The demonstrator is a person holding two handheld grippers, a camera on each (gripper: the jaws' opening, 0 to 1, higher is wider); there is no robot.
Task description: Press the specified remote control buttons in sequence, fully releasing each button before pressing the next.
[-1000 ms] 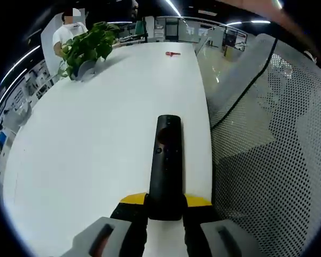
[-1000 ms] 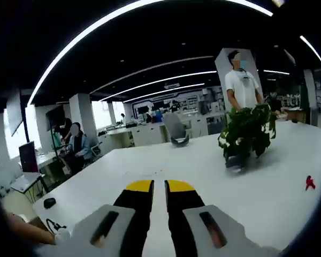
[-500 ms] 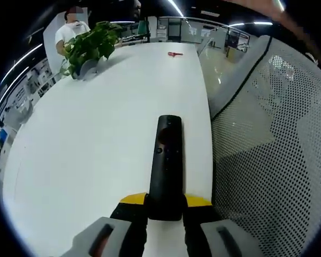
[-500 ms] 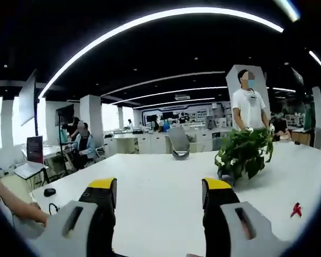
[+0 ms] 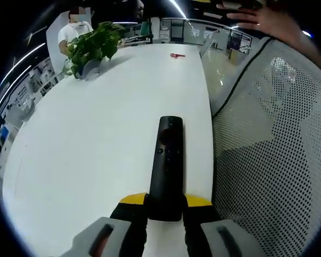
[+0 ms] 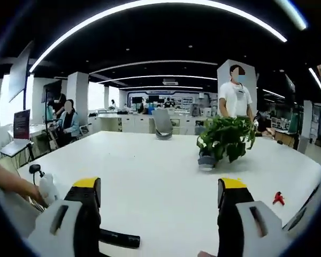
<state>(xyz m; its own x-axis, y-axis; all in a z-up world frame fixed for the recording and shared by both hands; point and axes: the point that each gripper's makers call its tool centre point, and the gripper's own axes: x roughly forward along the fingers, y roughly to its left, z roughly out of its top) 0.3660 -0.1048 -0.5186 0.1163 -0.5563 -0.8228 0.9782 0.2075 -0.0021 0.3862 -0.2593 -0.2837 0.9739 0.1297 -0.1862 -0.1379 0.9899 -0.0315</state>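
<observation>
A potted plant (image 5: 91, 45) stands at the upper left of the left gripper view on a long white table (image 5: 96, 134), with a small red object (image 5: 175, 55) near the top centre. A perforated mesh chair back (image 5: 273, 150) covers the right. 1 standing person (image 6: 234, 96) appears behind the plant in the right gripper view.
</observation>
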